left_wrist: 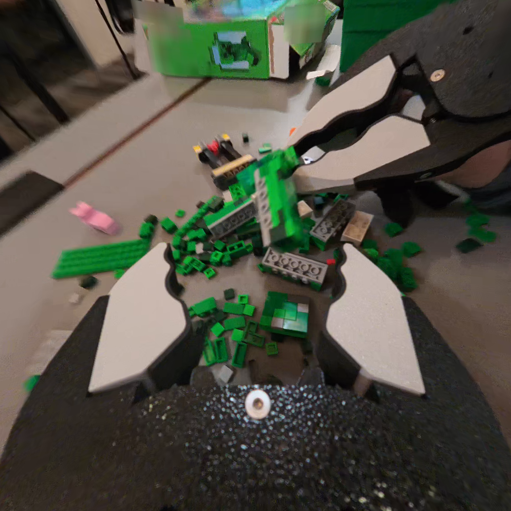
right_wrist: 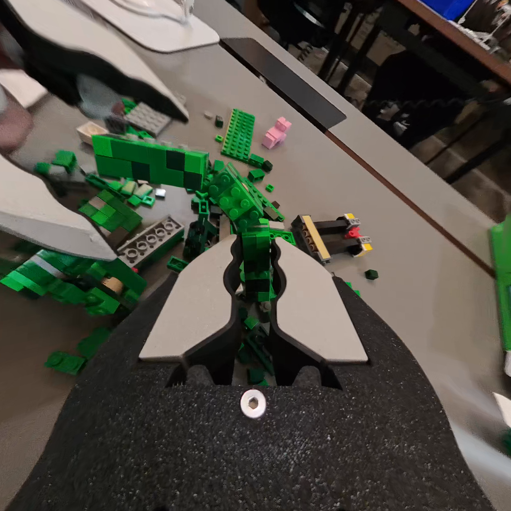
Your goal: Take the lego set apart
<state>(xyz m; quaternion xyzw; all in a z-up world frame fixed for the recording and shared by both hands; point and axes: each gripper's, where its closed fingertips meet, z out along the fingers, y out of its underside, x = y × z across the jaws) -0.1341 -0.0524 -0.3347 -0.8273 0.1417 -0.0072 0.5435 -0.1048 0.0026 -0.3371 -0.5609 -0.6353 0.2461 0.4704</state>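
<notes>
The lego set lies in pieces on the grey table (left_wrist: 154, 132). My right gripper (right_wrist: 255, 240) is shut on a green and grey lego chunk (right_wrist: 255, 265) and holds it tilted above the pile. In the left wrist view the right gripper (left_wrist: 296, 163) comes in from the upper right with the chunk (left_wrist: 276, 201) hanging from its tips. My left gripper (left_wrist: 255, 249) is open and empty, low over the loose green pieces (left_wrist: 221, 318), just in front of the chunk. In the right wrist view it (right_wrist: 148, 185) shows at the left, jaws wide.
A pink pig (left_wrist: 94, 217) and a long green plate (left_wrist: 102, 257) lie at the left. A black, yellow and red assembly (left_wrist: 224, 157) lies behind the pile. Grey bricks (left_wrist: 296, 268) and a tiled green panel (right_wrist: 149, 163) lie in the pile. A green box (left_wrist: 215, 47) stands at the back. The gap from one gripper's tips to the other's is roughly 8 cm. From the left gripper's tips to the long green plate (left_wrist: 102, 257) is close to 12 cm.
</notes>
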